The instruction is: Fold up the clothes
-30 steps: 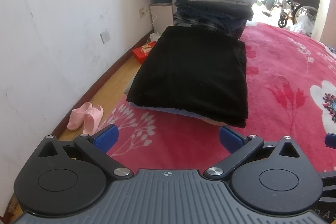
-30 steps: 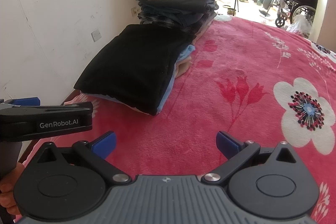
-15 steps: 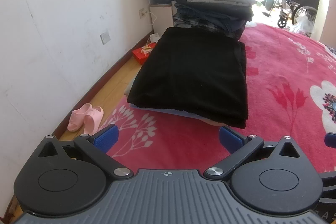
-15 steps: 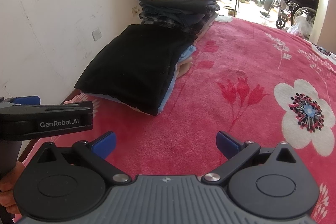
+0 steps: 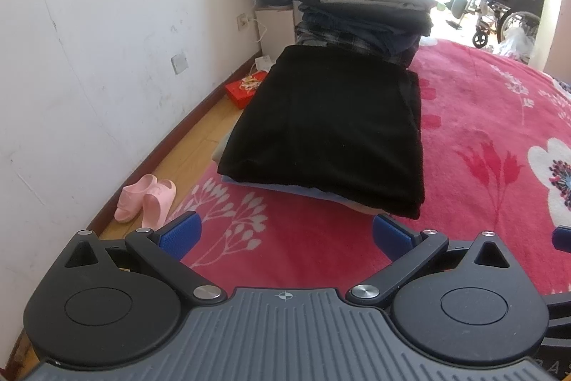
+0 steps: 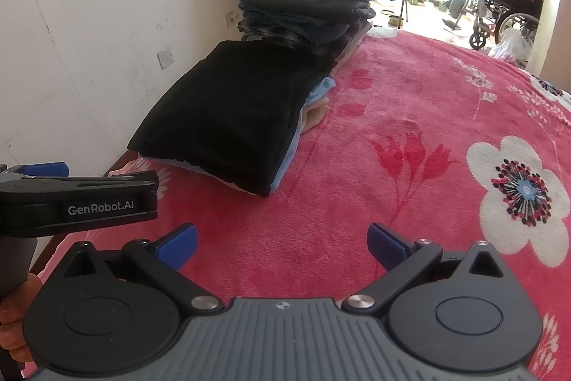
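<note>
Both tongs, left (image 5: 285,232) and right (image 6: 282,243), are wide apart and hold nothing. The folded black top (image 5: 328,134) lies just ahead on a small pile near the bed's edge. A clumsy push could slide it off. The red flower blanket (image 6: 410,145) looks soft; a white wall (image 5: 89,41) stands left.

"GenRobot.AI" in white on left tongs (image 6: 34,172) black side.
</note>
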A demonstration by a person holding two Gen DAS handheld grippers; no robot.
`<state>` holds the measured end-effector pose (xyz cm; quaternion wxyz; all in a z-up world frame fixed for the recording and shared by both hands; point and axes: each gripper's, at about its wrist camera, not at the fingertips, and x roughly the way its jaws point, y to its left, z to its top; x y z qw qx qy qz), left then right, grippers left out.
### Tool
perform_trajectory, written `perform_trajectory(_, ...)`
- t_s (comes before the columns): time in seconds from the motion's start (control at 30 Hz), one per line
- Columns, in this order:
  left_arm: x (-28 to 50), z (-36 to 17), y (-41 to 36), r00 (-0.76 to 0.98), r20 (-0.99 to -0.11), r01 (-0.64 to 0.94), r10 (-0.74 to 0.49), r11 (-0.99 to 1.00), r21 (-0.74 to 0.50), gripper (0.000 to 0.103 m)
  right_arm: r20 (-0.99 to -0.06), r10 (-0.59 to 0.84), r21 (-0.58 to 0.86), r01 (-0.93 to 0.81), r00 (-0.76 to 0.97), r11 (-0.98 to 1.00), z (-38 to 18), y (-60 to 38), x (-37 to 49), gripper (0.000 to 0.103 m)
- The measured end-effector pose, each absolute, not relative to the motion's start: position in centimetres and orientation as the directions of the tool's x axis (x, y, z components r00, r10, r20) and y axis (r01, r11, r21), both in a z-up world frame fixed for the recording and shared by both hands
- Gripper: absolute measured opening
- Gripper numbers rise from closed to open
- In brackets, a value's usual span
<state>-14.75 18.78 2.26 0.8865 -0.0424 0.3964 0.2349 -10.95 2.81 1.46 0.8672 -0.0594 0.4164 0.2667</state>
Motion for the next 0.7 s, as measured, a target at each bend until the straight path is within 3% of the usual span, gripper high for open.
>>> perform_trajectory(0.7, -14.82, 2.21, 18.96, 0.570, -0.725, -0.453, 0.387, 0.884, 0.116, 0.103, -0.756, 0.412, 0.119, -0.512, 0.508, 0.850, 1.43, 2.77, -11.03, 0.103)
